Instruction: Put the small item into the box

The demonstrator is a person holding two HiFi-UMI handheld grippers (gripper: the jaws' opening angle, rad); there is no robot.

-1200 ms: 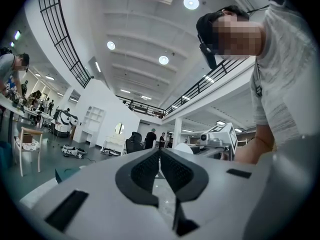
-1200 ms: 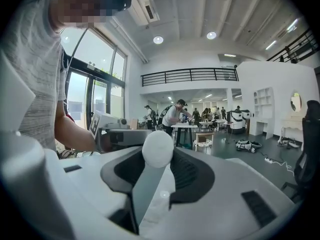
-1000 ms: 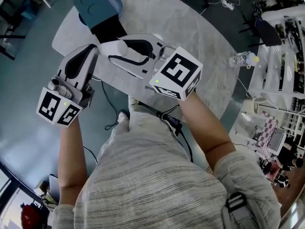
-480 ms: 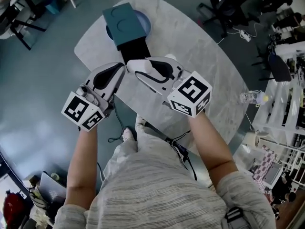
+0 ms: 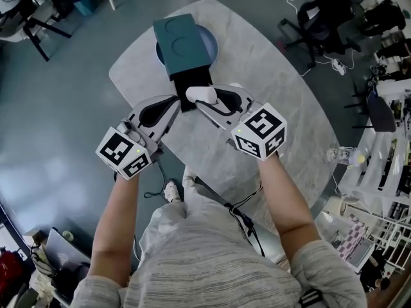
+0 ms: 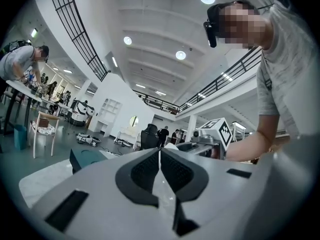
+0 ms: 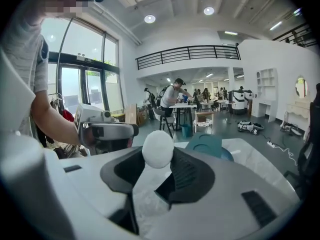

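A small white ball point(image 5: 201, 95) point(image 7: 158, 149) sits pinched between the tips of my right gripper point(image 5: 203, 97) point(image 7: 159, 155), which is shut on it. The ball hangs just at the near end of the box's black open tray point(image 5: 192, 82). The box's teal lid point(image 5: 183, 38) point(image 7: 207, 145) lies beyond, resting on a blue round plate point(image 5: 210, 42). My left gripper point(image 5: 174, 101) point(image 6: 160, 156) is shut with nothing between its pads, close to the left of the right one. The teal box point(image 6: 84, 159) shows low at the left in the left gripper view.
The box stands at the far end of a grey marble oval table point(image 5: 276, 76). A clear bottle point(image 5: 340, 154) stands by the table's right edge. Black office chairs point(image 5: 324, 8) are beyond the table on the right. Cables hang by the person's legs.
Both grippers have moved forward over the table toward the box, the ball still in the right one. The box now sits closer in the head view.
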